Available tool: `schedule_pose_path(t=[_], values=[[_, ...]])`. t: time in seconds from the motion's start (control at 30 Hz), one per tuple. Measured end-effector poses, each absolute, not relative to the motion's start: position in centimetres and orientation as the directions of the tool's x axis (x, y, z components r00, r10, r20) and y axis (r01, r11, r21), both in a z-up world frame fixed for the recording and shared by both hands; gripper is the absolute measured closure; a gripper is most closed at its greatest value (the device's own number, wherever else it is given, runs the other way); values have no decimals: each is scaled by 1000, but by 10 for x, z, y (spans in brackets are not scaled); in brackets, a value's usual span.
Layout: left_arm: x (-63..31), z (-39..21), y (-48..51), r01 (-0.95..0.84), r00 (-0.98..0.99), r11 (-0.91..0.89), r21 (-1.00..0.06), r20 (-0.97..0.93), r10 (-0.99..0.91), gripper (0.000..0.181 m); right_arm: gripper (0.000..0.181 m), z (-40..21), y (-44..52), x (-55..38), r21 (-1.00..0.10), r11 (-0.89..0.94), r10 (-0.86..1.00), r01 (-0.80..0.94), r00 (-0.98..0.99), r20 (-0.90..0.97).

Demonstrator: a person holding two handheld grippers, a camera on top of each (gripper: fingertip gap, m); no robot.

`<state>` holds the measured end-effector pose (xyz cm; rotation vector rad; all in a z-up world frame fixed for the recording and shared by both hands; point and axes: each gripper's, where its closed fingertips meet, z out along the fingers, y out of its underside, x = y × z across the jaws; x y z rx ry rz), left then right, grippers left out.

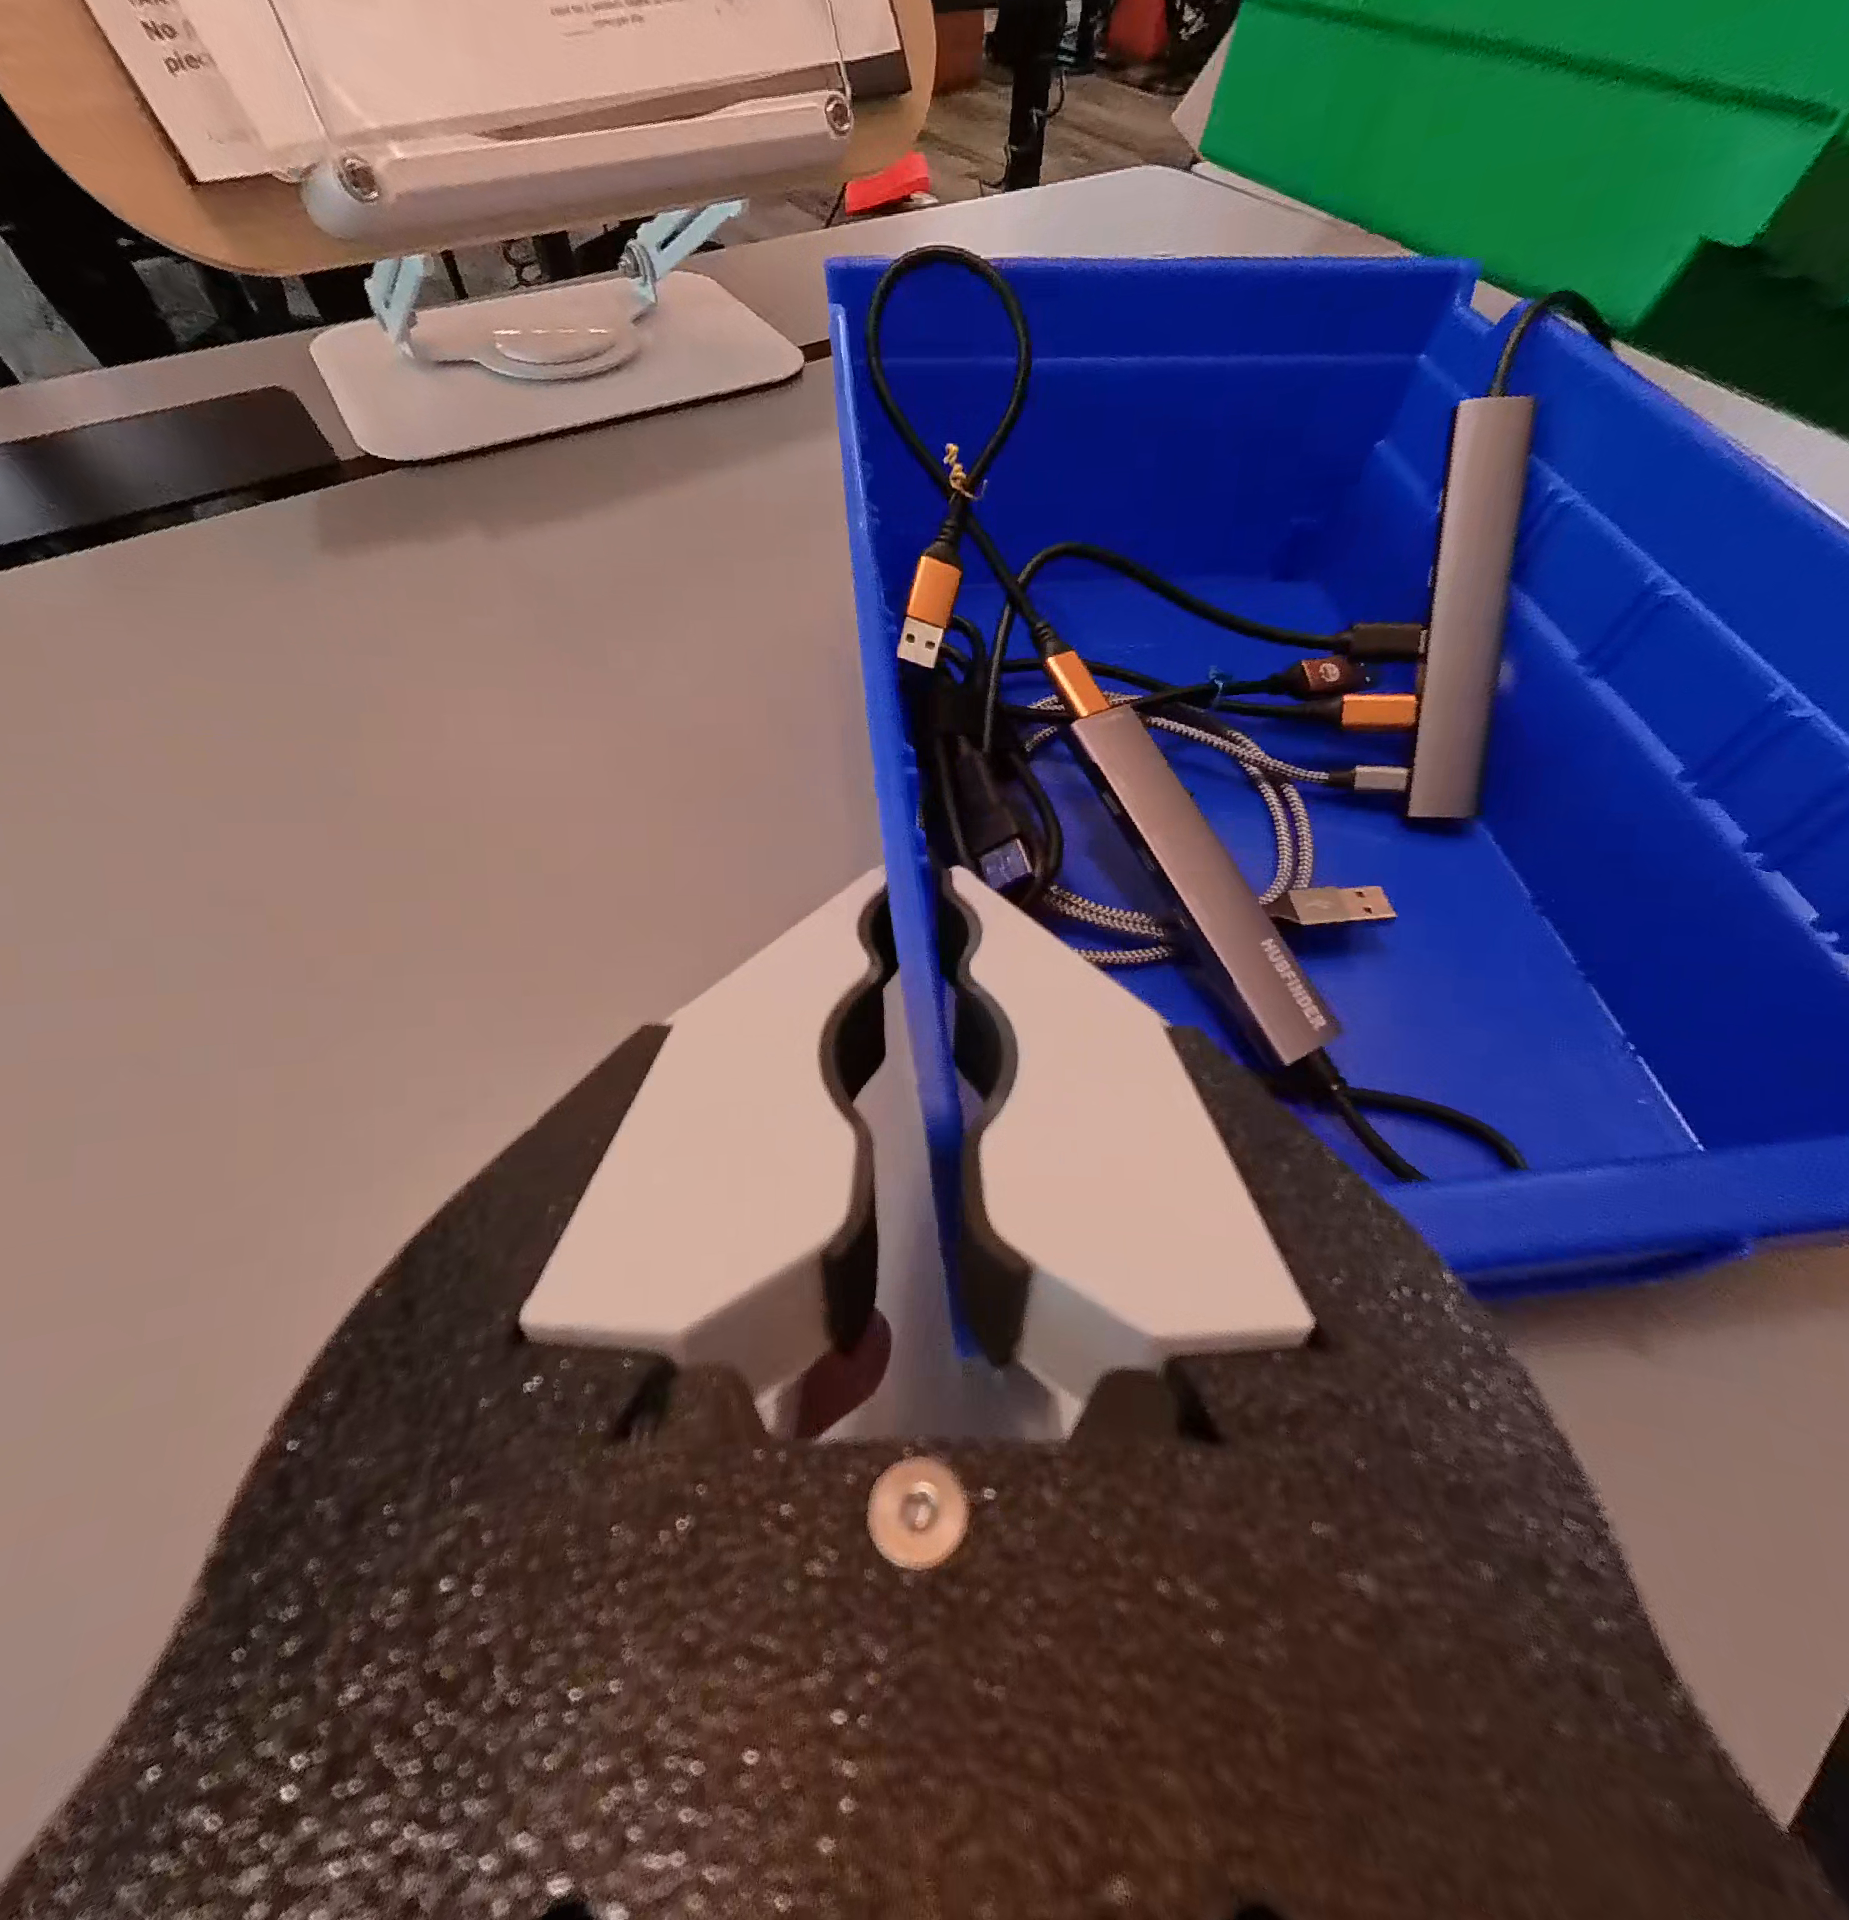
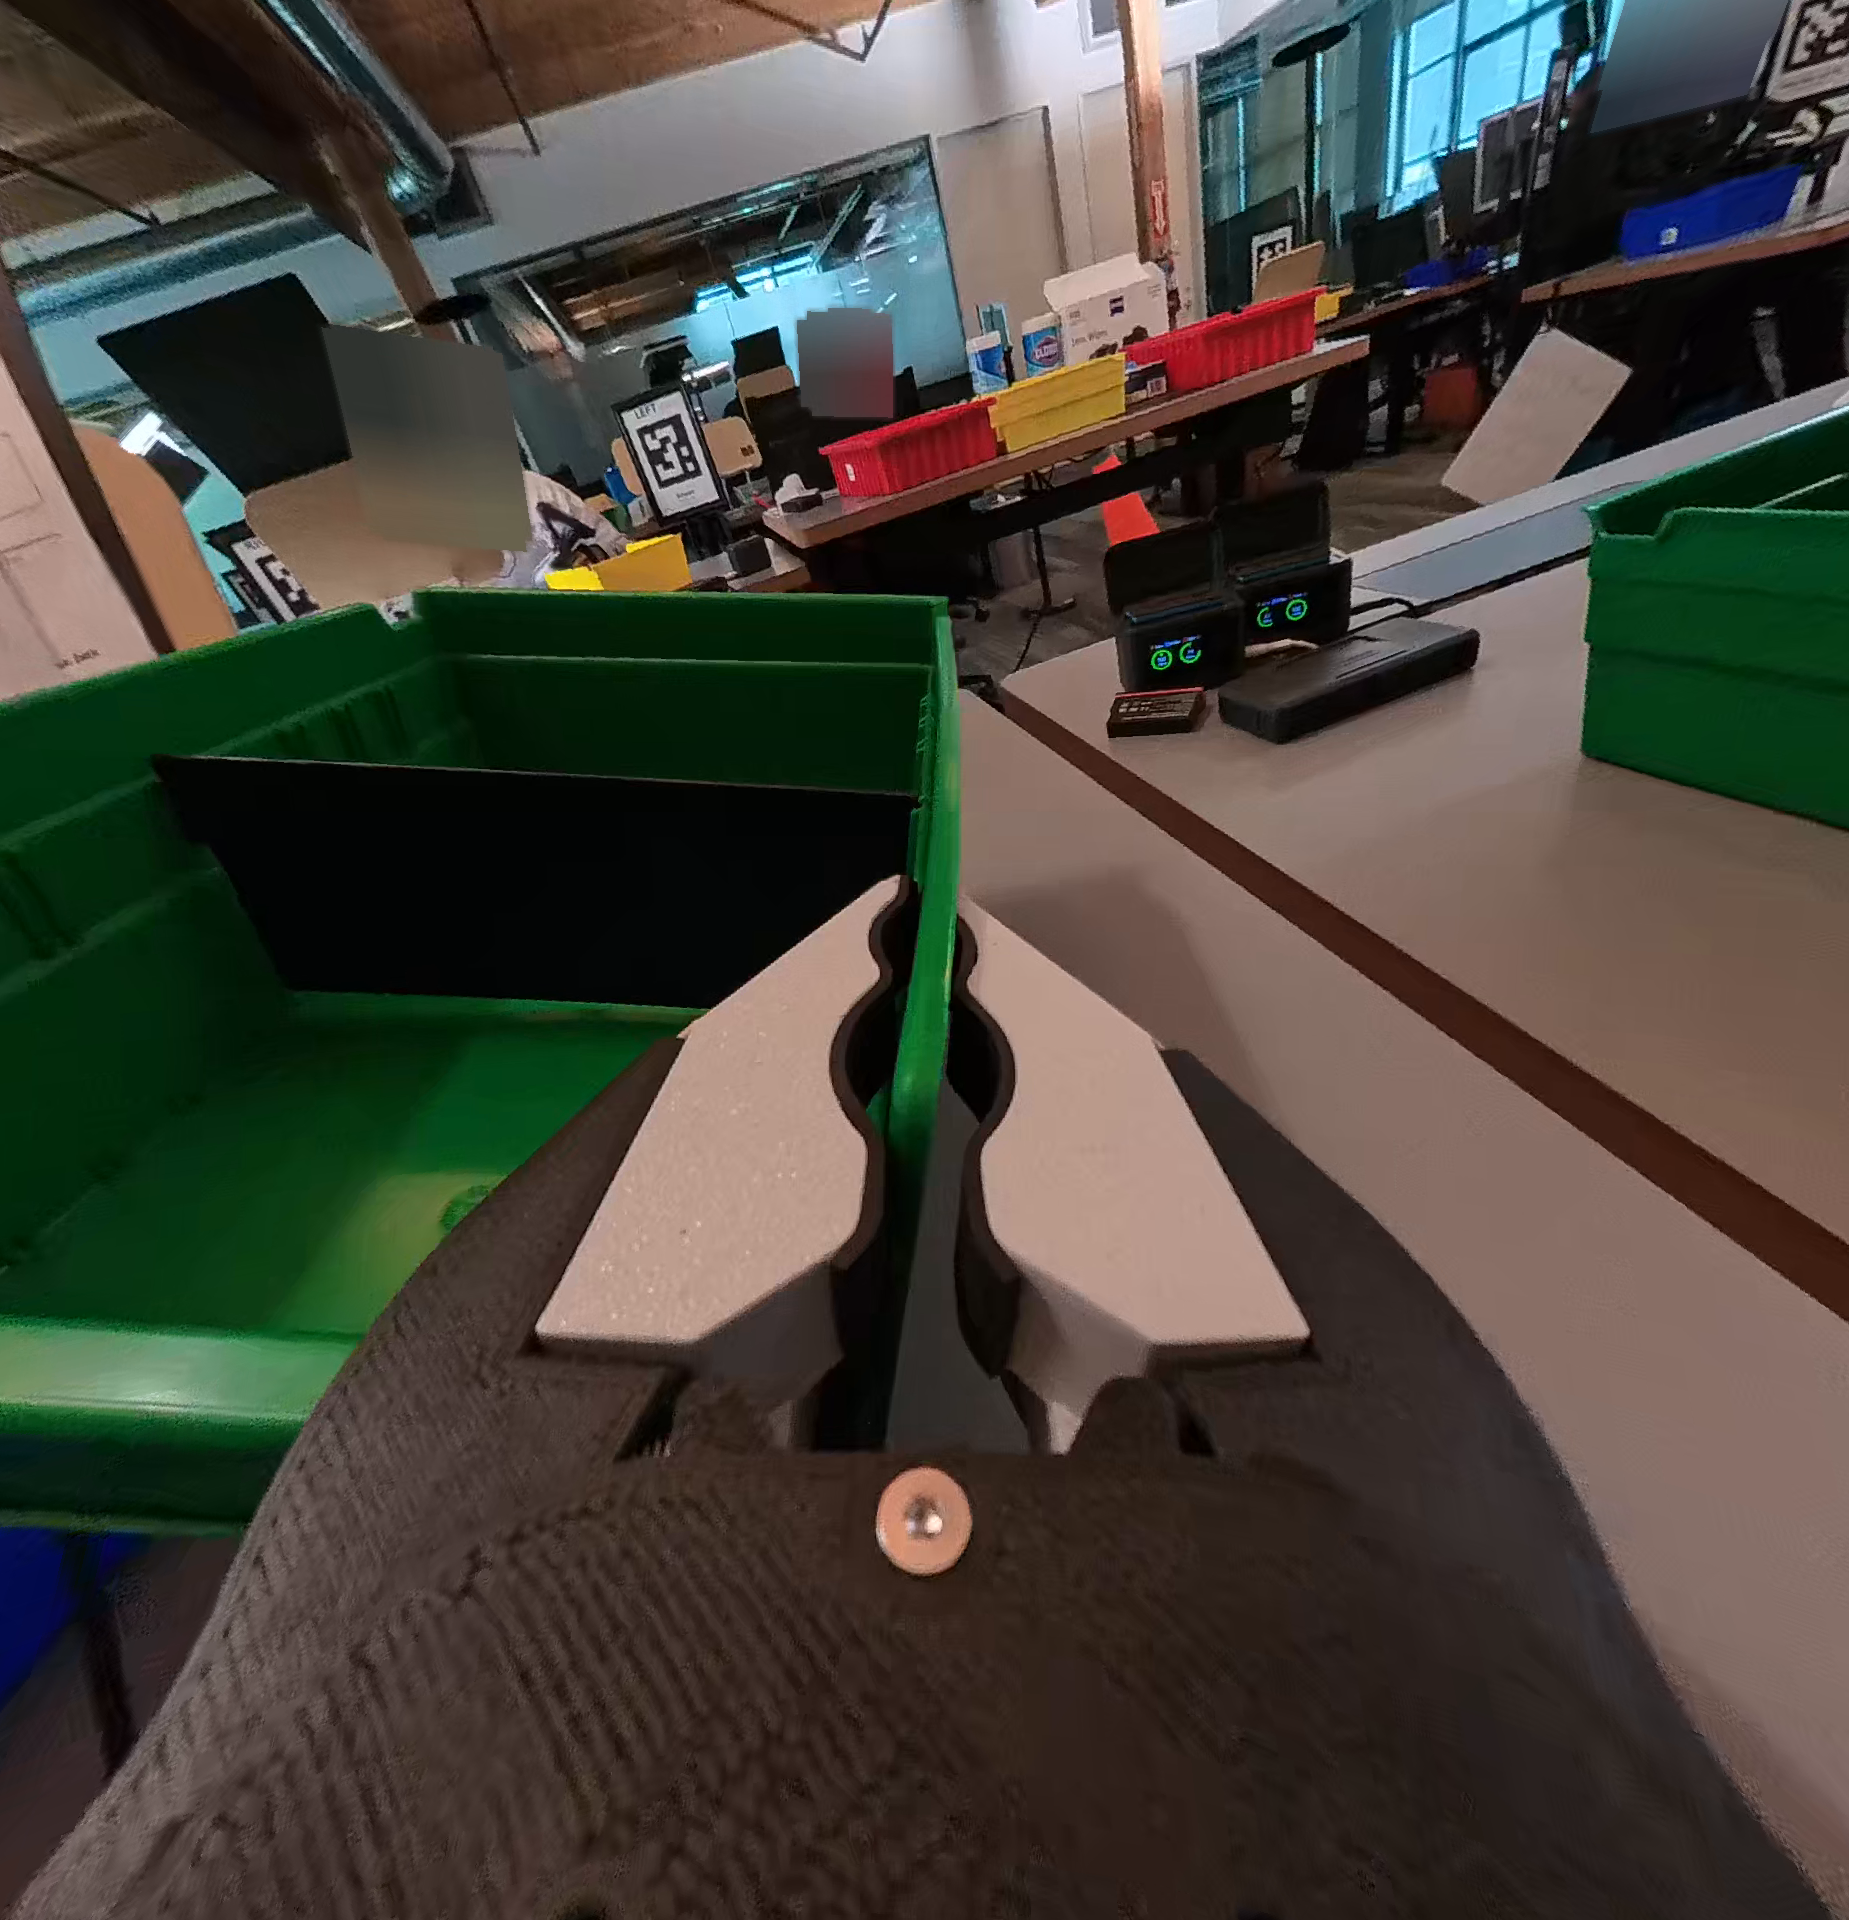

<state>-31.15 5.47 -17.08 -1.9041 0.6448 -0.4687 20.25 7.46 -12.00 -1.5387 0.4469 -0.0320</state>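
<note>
My left gripper (image 1: 920,896) is shut on the left side wall of a blue bin (image 1: 870,623) that stands on the grey table (image 1: 380,831); the wall runs between both pads. In the bin lie two grey USB hubs (image 1: 1200,873) (image 1: 1465,613) and several tangled cables (image 1: 1190,925). My right gripper (image 2: 930,906) is shut on the right side wall of a green bin (image 2: 935,769), which has a black divider (image 2: 546,883) across it. The green bin also shows blurred in the left wrist view (image 1: 1522,135), beyond the blue bin's far right corner.
A sign holder on a white stand (image 1: 556,353) sits at the table's far left. In the right wrist view a stack of green bins (image 2: 1730,665) and black devices with lit screens (image 2: 1242,623) stand on the table to the right. Farther tables carry red and yellow bins (image 2: 1055,405). Left tips to right tips: about 50 cm.
</note>
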Motion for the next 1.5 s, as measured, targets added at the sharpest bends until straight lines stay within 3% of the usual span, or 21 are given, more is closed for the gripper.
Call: schedule_pose_path(t=[0.13, 0.47, 0.67, 0.93, 1.03, 1.13, 1.2, 1.33, 1.47, 1.5], values=[[-336, -171, 52, -268, 806, -319, -909, -31, -591, 178, 180, -127, 64, 224, -978, 48, -362, -203, 909, -206], [-452, -171, 52, -122, 912, -385, -915, 50, -407, 179, 179, -146, 78, 213, -992, -119, -346, 33, 935, 73], [-525, -171, 61, -10, 982, -397, -918, 67, -178, 179, 145, -155, 104, 167, -973, -186, -139, 134, 977, 161], [-574, -170, 83, 37, 999, -390, -920, 49, -20, 179, 138, -165, 90, 167, -846, -490, -159, 211, 932, 325], [-584, -170, 91, 44, 999, -389, -920, 46, 3, 179, 144, -162, 95, 175, -892, -411, -193, 187, 939, 286], [-599, -171, 102, 41, 999, -392, -919, 34, 26, 178, 127, -146, 98, 193, -951, -253, -281, 180, 926, 251], [-609, -171, 110, 39, 999, -396, -917, 25, 40, 177, 136, -150, 102, 202, -968, -214, -298, 133, 934, 194], [-622, -172, 118, 25, 997, -410, -912, -6, 73, 175, 105, -141, 95, 210, -969, -184, -318, 165, 923, 218], [-621, -151, 104, -72, 986, -380, -922, -124, 112, 144, 96, -86, 80, 197, -987, 30, -275, 160, 950, 146], [-614, -138, 100, -105, 983, -353, -930, -150, 103, 144, 93, -77, 77, 193, -988, 51, -262, 147, 956, 129]])
